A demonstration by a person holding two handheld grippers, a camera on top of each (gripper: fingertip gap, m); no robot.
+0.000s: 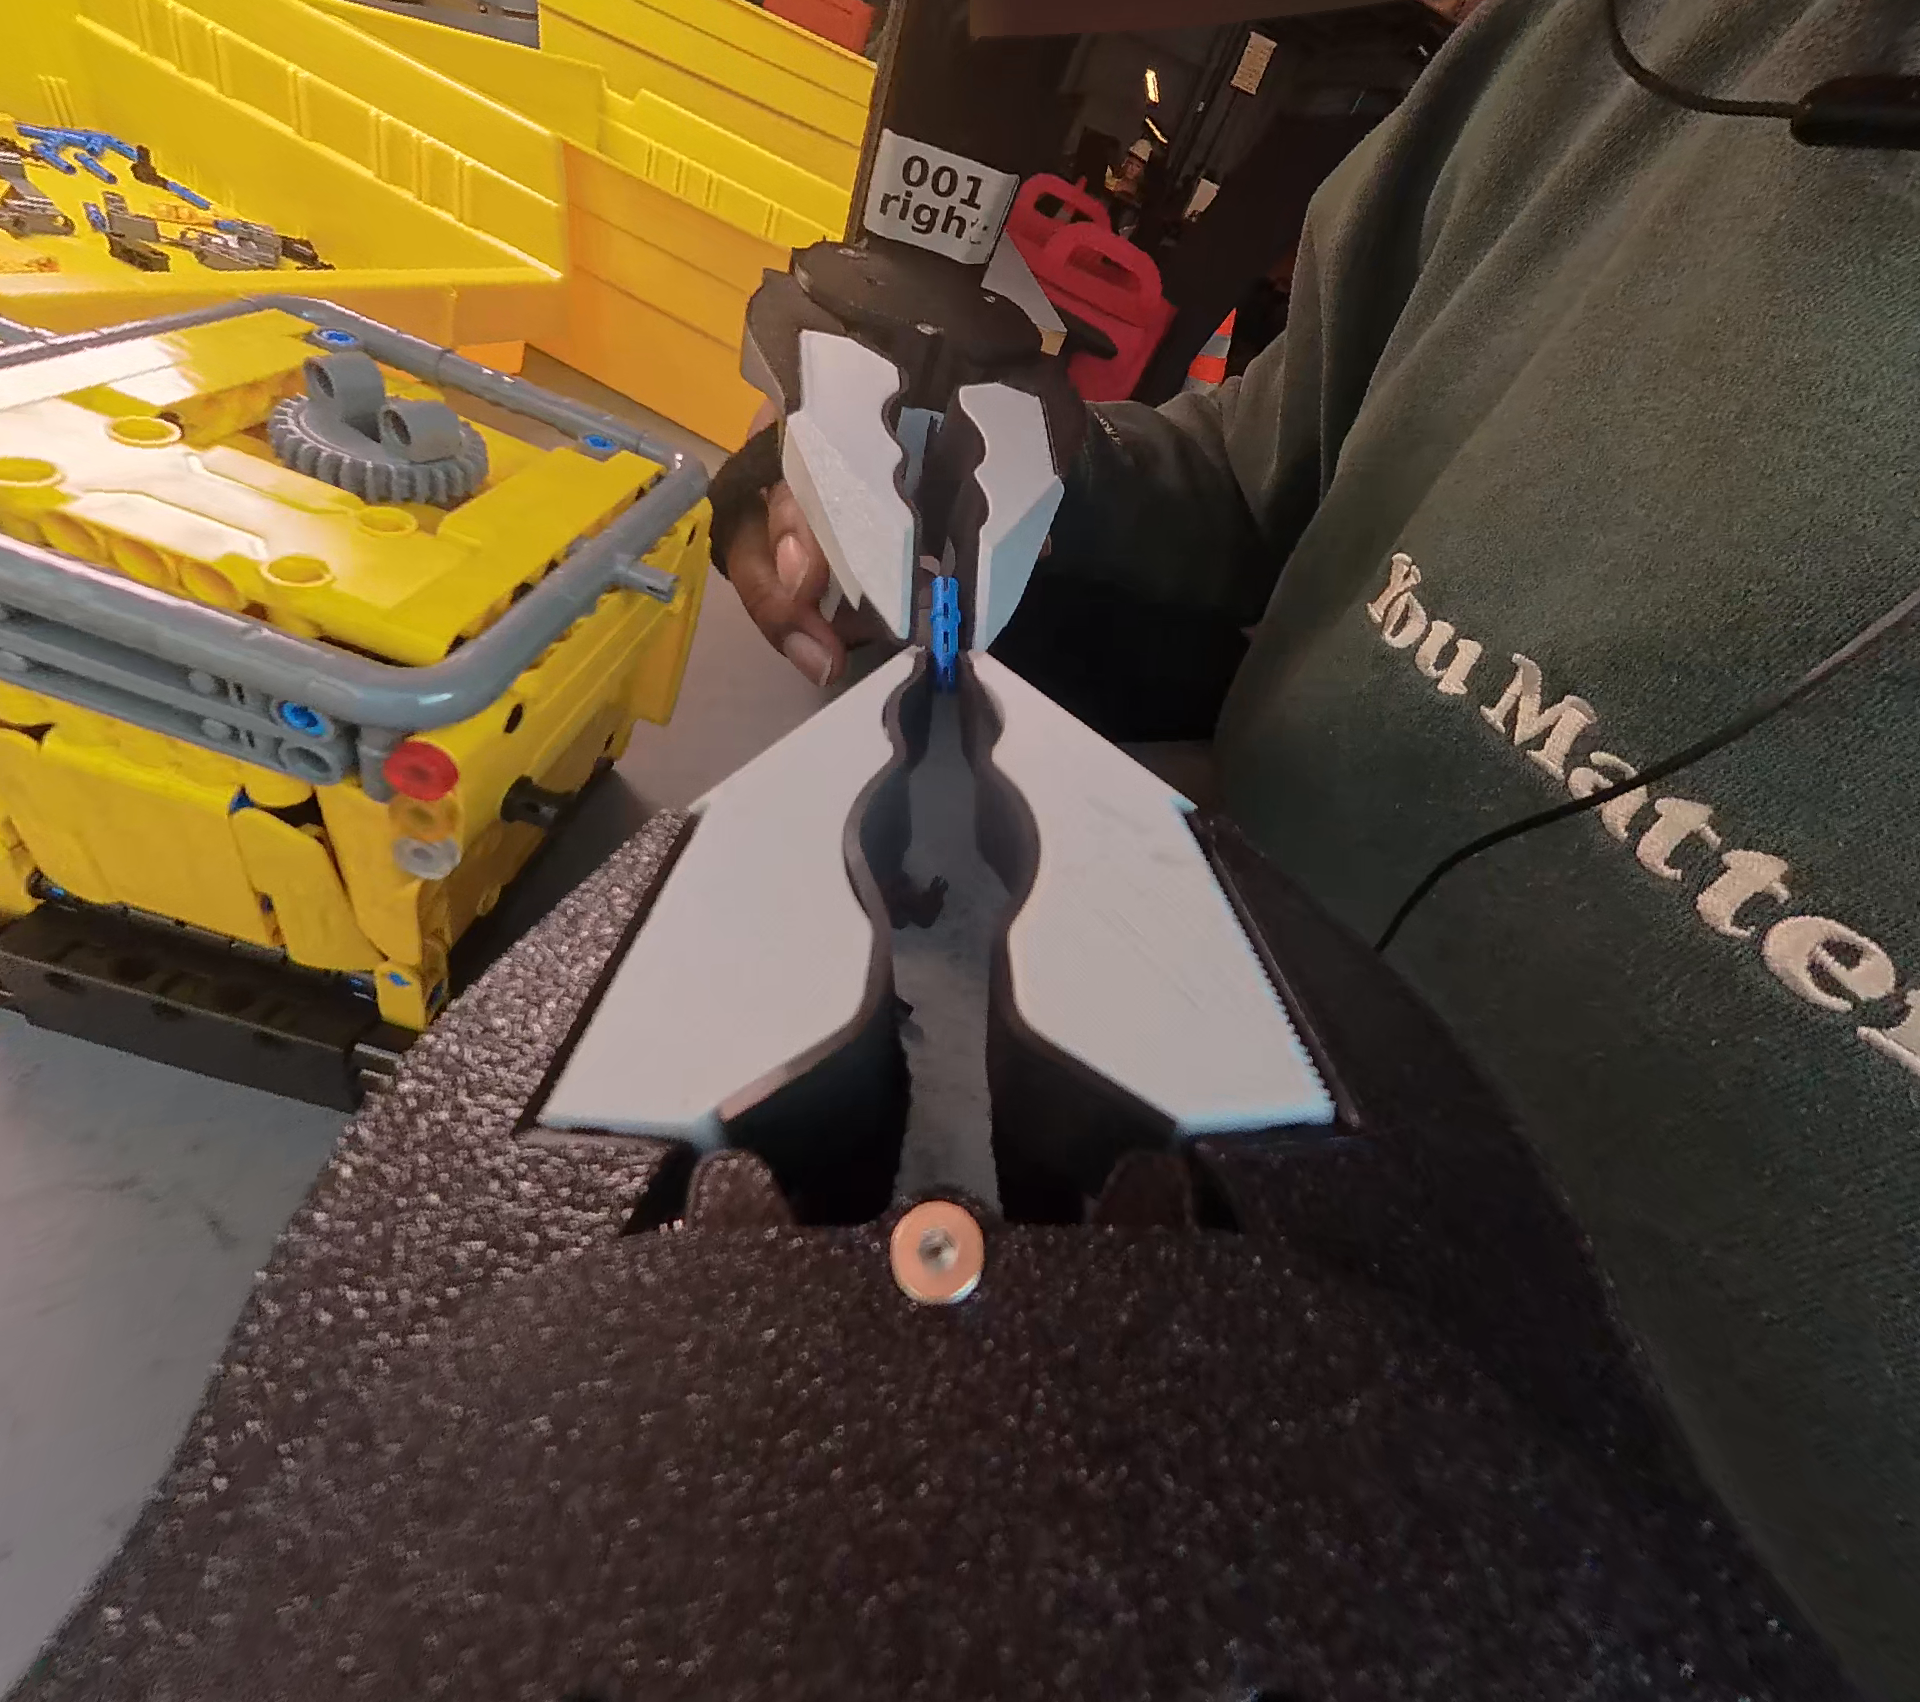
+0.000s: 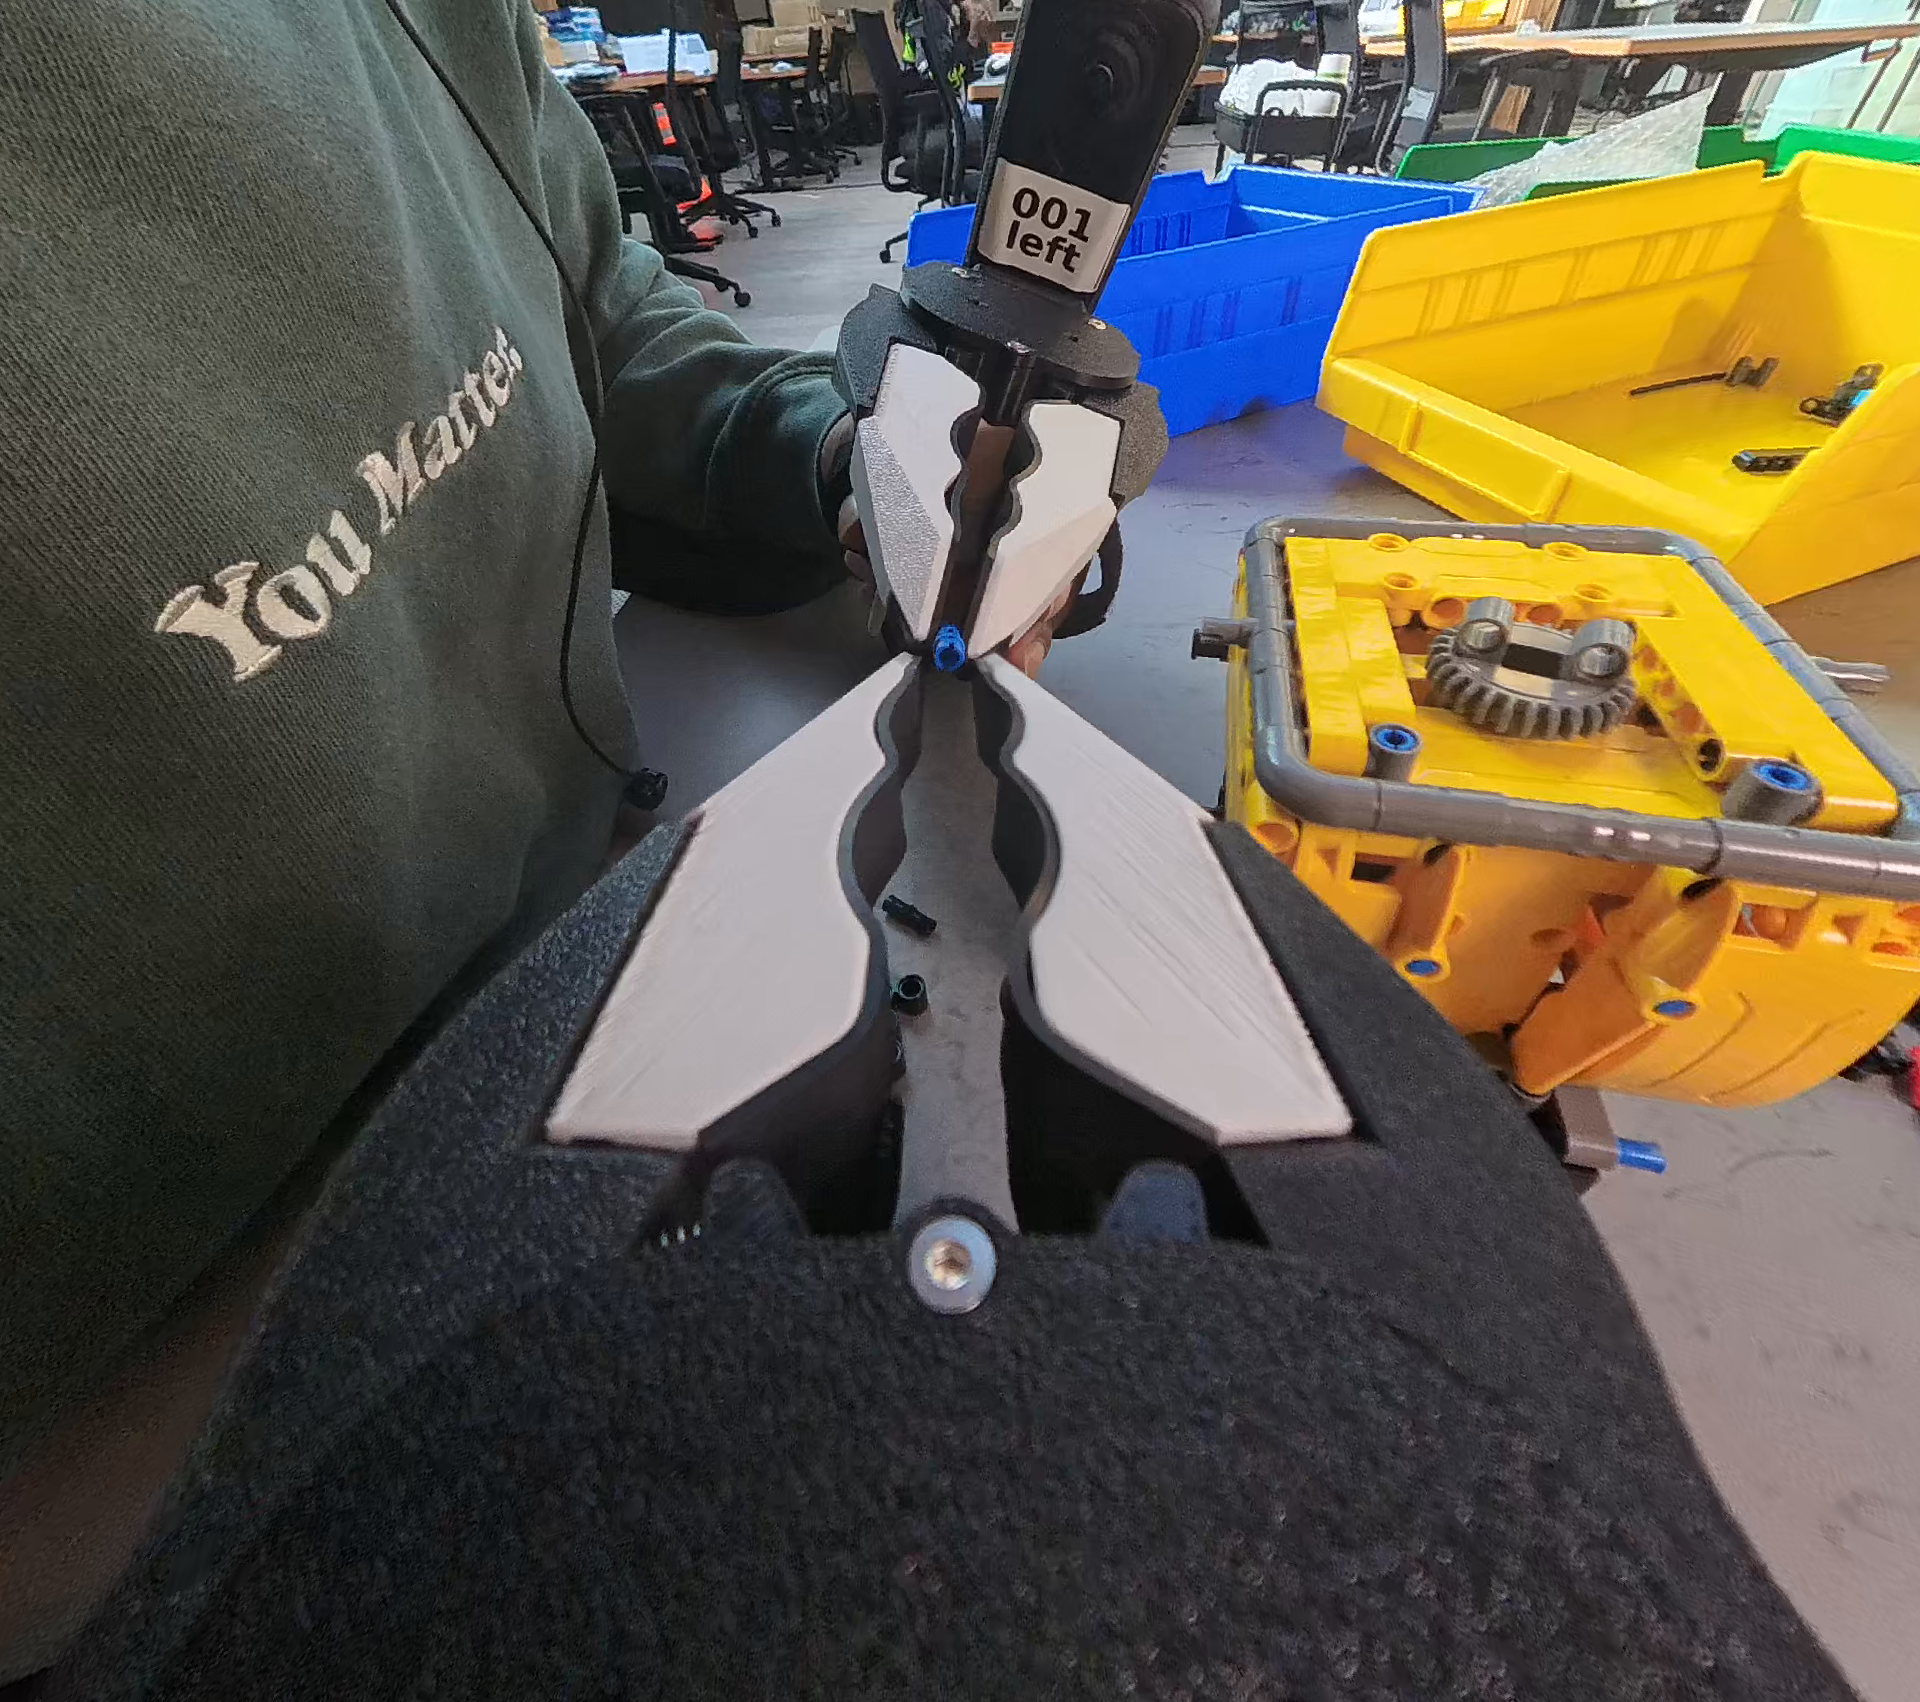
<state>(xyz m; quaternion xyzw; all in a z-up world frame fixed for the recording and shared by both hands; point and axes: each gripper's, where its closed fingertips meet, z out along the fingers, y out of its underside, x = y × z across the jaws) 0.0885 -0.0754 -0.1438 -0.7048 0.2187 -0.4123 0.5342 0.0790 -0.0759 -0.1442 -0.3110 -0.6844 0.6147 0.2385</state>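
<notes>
Both grippers meet tip to tip in front of the person's green sweatshirt [image 1: 1558,509], above the counter [image 2: 1714,1340]. The left gripper [image 1: 943,665] and the right gripper [image 2: 943,665] each pinch 1 end of a small blue pin [image 1: 943,618], which bridges their tips. It looks light, rigid and slippery, best gripped across its shaft. A yellow brick-built model [image 2: 1558,821] sits beside them, with 2 black pins [image 2: 909,914] below.

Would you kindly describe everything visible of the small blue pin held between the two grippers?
The blue pin is a small, glossy plastic peg with ridged, collared sides. It hangs in the air above the grey table, pinched at one end by the left gripper and at the other by the right gripper, whose tips meet nose to nose around it. Seen end-on in the right wrist view, it looks round. Nothing else touches it.
</notes>
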